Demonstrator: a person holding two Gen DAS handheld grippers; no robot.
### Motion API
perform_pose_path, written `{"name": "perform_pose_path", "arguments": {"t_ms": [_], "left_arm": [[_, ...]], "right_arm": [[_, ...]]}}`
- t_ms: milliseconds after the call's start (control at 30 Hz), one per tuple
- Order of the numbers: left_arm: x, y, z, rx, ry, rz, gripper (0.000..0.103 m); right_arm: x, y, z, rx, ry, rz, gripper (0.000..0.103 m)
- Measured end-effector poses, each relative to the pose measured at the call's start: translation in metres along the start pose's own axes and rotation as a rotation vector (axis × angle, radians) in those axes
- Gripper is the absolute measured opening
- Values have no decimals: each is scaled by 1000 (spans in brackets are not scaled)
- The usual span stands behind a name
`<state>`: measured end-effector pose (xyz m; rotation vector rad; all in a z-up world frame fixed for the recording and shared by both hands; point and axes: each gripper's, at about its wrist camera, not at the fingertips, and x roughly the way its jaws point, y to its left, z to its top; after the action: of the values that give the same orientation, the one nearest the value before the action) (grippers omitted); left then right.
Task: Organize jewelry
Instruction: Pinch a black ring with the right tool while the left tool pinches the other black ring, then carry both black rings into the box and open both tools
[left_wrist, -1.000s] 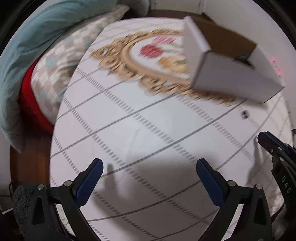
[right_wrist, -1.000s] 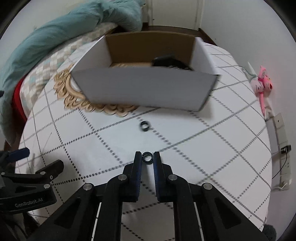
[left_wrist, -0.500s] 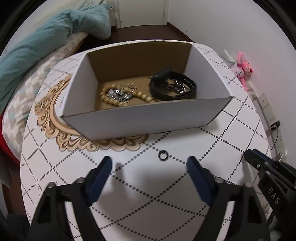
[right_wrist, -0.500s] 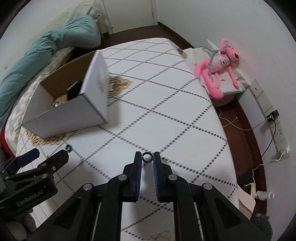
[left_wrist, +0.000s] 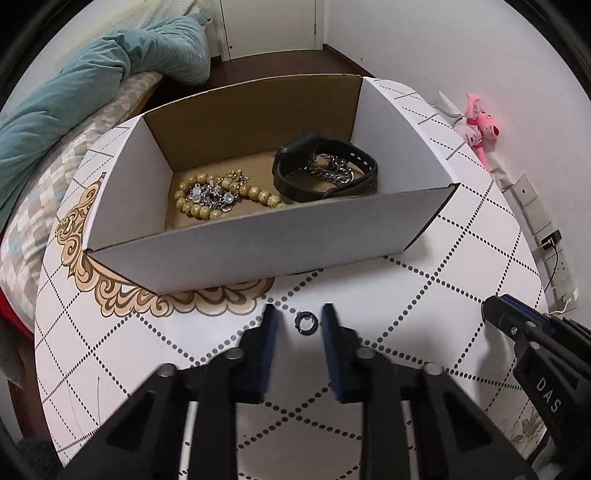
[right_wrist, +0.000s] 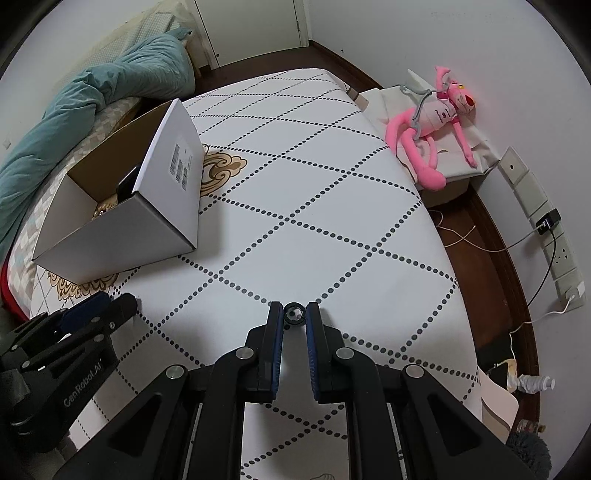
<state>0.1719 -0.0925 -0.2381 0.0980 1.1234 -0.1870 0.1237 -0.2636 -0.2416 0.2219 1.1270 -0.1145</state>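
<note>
Since half a sec ago the left tongs (left_wrist: 298, 325) have narrowed a lot and dropped in on the loose ring (left_wrist: 306, 323), which now sits on the counter (left_wrist: 424, 295) right between the blue pads, w/ a gap each side – not gripped yet. Jaws partly spread, straddling it, prob. so one squeeze takes it edge-on. Right tongs (right_wrist: 294, 314) are unchanged vs. the earlier frame: pinching a second dark ring (right_wrist: 294, 312) at the very tips, held above the counter, likely parked out to the side so the left has room.

Box (left_wrist: 258, 240) stands just ahead of the left tongs, open top, near wall low enough to reach over. Inside: bead bracelet (left_wrist: 207, 199) w/ silvery bits ahead-left, black strap (left_wrist: 325, 177) around a metal chain (left_wrist: 334, 170) ahead-right. From the right tongs the box is well off ahead-left. Judgement: both rings go in the box next.

Counter is white, dotted diamond grid, gold scroll ornament under and beside the box. Room: teal duvet (right_wrist: 92, 99) on a checked bed far left, pink plush toy (right_wrist: 432, 118) on a low stand ahead-right of the right tongs, wall sockets w/ charger and cables further right, dark wood floor, door behind.
</note>
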Motion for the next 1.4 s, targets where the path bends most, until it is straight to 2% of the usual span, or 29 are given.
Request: {"name": "perform_pose_path", "arguments": {"t_ms": [67, 400, 767, 933, 1100, 1200, 1400], "left_arm": [[0, 1, 0, -4, -3, -8, 10], [-11, 0, -6, -8, -19, -41, 10], [-70, 11, 2, -32, -91, -113, 10], [-99, 31, 31, -68, -128, -169, 10], [-101, 54, 69, -96, -117, -202, 10], [-86, 66, 90, -92, -87, -174, 10], [-51, 82, 119, -95, 2, -155, 10]], "right_arm": [[0, 0, 0, -1, 1, -1, 13], [-10, 6, -3, -11, -13, 9, 13], [-51, 24, 10, -38, -69, 82, 13], [-78, 44, 34, -59, -105, 170, 13], [-86, 72, 76, -116, -109, 241, 13], [-74, 89, 105, -145, -77, 251, 13], [-26, 111, 152, -198, 44, 201, 13]]}}
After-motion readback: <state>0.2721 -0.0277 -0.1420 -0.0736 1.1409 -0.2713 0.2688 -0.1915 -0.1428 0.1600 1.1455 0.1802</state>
